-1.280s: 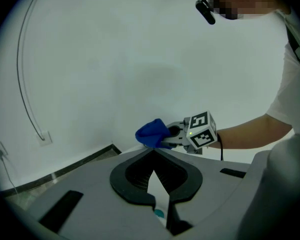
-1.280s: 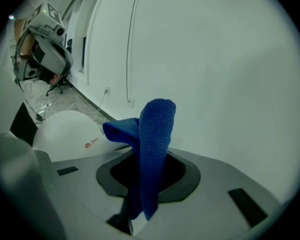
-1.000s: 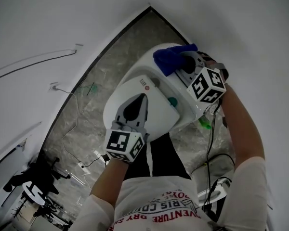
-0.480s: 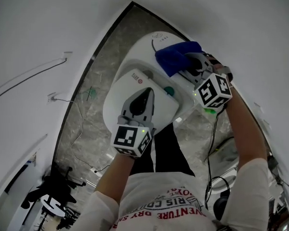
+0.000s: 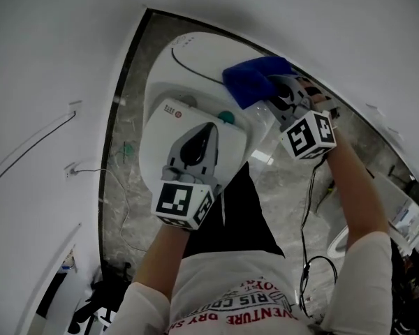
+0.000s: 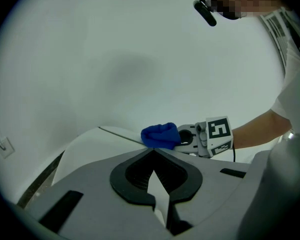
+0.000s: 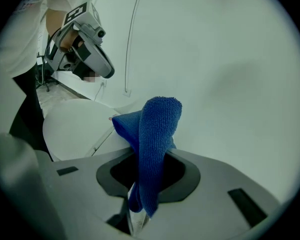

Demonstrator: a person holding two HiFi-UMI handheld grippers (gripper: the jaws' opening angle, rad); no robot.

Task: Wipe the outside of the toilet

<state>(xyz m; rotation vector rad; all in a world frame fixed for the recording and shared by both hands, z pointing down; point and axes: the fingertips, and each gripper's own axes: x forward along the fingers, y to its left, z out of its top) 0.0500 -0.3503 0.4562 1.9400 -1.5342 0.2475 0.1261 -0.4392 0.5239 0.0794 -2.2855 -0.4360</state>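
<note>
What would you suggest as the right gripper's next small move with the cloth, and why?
Probably sweep the blue cloth leftward across the top of the toilet. The right gripper is shut on the cloth, which seems to rest at that top's right edge, leaving most of the white surface beside it to cover.

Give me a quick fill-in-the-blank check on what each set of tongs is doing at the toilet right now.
1. The right tongs are shut on a ___ cloth.
2. The left tongs have their jaws together and hold ___.
3. The toilet below both tongs is ___ in colour.

Missing words: blue; nothing; white.
</note>
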